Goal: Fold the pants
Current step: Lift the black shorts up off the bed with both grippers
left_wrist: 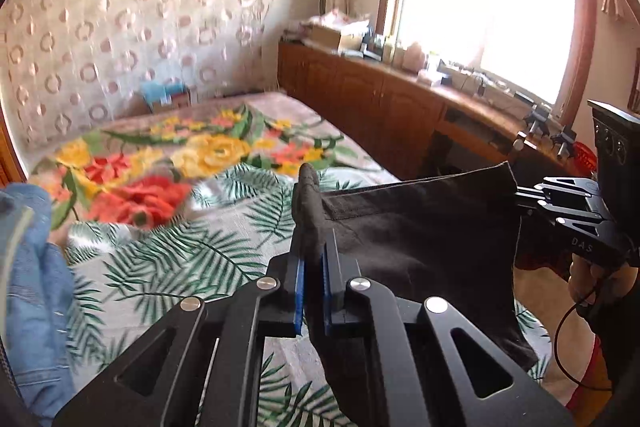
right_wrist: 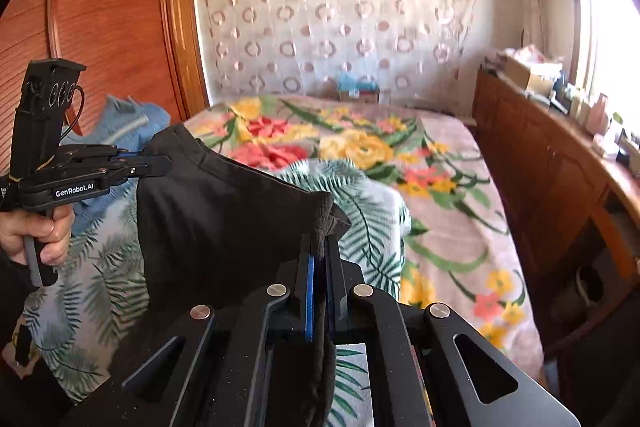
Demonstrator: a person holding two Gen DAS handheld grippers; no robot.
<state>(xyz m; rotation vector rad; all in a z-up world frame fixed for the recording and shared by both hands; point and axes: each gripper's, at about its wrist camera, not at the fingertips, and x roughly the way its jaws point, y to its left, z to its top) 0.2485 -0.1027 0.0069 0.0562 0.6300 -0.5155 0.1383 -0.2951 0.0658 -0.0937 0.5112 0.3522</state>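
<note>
Dark brown pants [left_wrist: 420,239] hang stretched in the air between my two grippers, above the bed. My left gripper [left_wrist: 310,247] is shut on one bunched corner of the cloth, which pokes up past the blue pads. The right gripper [left_wrist: 520,197] is at the right of the left wrist view, clamped on the other corner. In the right wrist view the pants [right_wrist: 216,219] sag across the middle. There my right gripper [right_wrist: 320,251] is shut on a bunched corner, and the left gripper [right_wrist: 160,161], held by a hand, pinches the far left corner.
The bed [right_wrist: 440,227] carries a flowered blanket and a palm-leaf sheet [left_wrist: 192,259]. Blue denim clothes [left_wrist: 32,287] lie at its left side. A wooden cabinet [left_wrist: 380,107] with clutter runs under the window at the right. A wooden wardrobe [right_wrist: 112,11] stands at the left.
</note>
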